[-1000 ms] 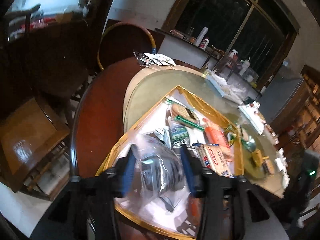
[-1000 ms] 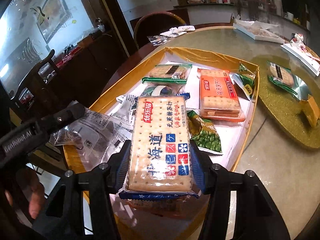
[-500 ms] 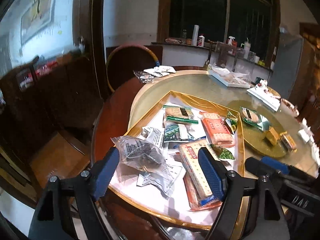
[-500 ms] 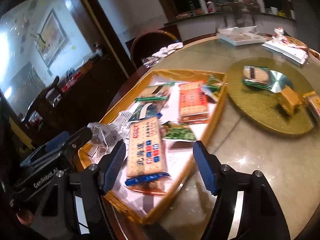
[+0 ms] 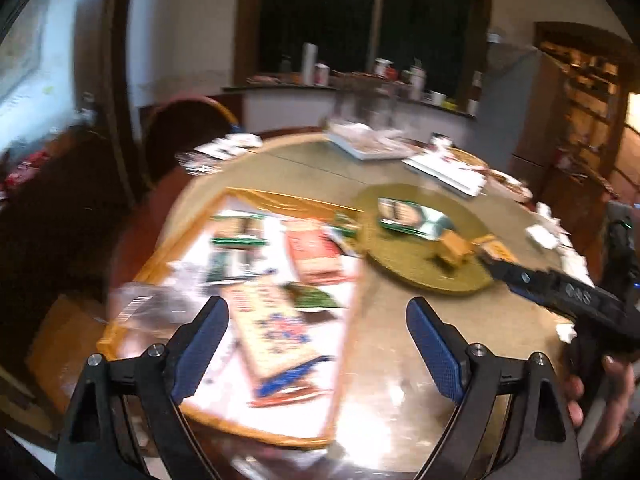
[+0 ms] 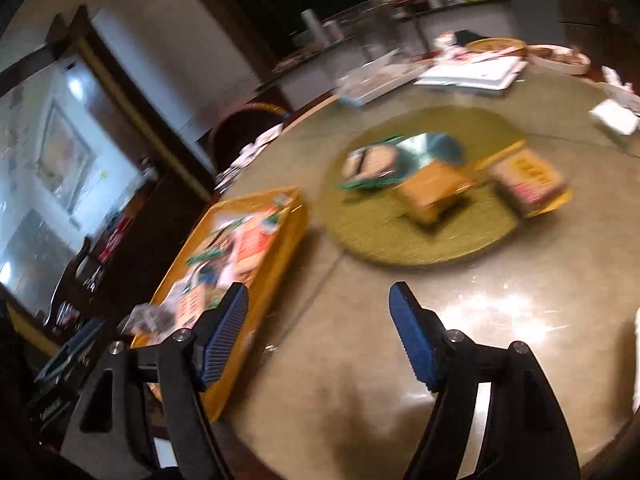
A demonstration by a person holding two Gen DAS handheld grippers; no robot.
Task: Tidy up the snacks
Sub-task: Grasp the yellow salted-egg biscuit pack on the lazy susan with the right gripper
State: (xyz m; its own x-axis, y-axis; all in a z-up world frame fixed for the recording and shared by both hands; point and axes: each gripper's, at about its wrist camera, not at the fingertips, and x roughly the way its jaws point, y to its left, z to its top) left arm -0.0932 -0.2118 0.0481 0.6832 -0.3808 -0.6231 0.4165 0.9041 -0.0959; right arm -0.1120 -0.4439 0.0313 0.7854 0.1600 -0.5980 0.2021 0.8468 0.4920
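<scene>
Gold-rimmed tray on table, packed with snack packets lying flat. Long cracker pack, blue end seal, nearest, diagonal. Orange-red pack behind it, green packet between. Clear crinkled bag at tray's left edge. On round green mat: green-edged biscuit packet, small tan box, yellow pack. All motion-blurred

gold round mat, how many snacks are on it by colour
On the gold mat, from the right wrist view:
green and silver packet: 1
orange-brown box: 1
yellow pack, at the mat's far edge: 1
total: 3
</scene>
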